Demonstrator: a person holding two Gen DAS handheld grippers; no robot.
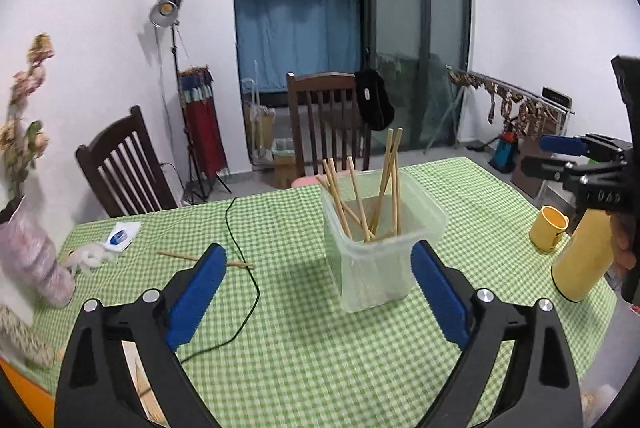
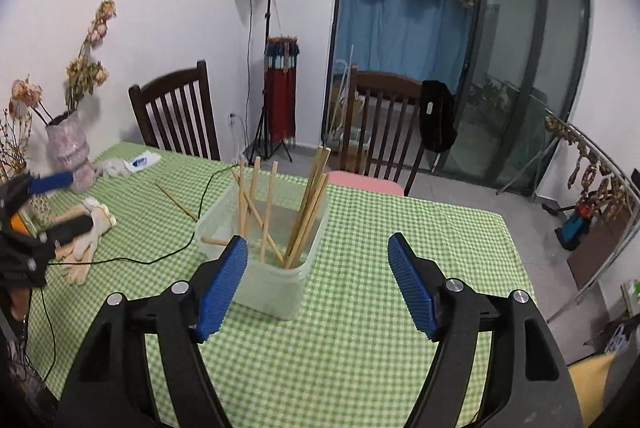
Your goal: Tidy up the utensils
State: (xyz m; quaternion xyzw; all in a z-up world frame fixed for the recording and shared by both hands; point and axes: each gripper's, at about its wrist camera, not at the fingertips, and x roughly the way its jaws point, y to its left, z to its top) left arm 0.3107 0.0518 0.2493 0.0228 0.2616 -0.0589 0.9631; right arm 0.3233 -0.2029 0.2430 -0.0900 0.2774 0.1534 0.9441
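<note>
A clear plastic container (image 1: 376,268) (image 2: 280,288) stands on the green checked tablecloth (image 1: 320,348) with several wooden chopsticks (image 1: 360,204) (image 2: 308,204) leaning upright in it. One loose chopstick (image 1: 188,257) (image 2: 176,202) lies flat on the cloth to the container's left. My left gripper (image 1: 318,252) is open and empty, with the container just ahead between its blue pads. My right gripper (image 2: 317,239) is also open and empty, its left pad in front of the container's near corner. Each gripper shows at the edge of the other's view: left gripper (image 2: 82,200), right gripper (image 1: 532,152).
A yellow mug (image 1: 548,228) and a tall yellow bottle (image 1: 580,260) stand at the table's right end. At the left end are a vase of dried flowers (image 2: 66,144), gloves (image 2: 86,240) and a small packet (image 1: 120,236). A black cable (image 1: 244,268) crosses the cloth. Wooden chairs (image 1: 324,120) line the far side.
</note>
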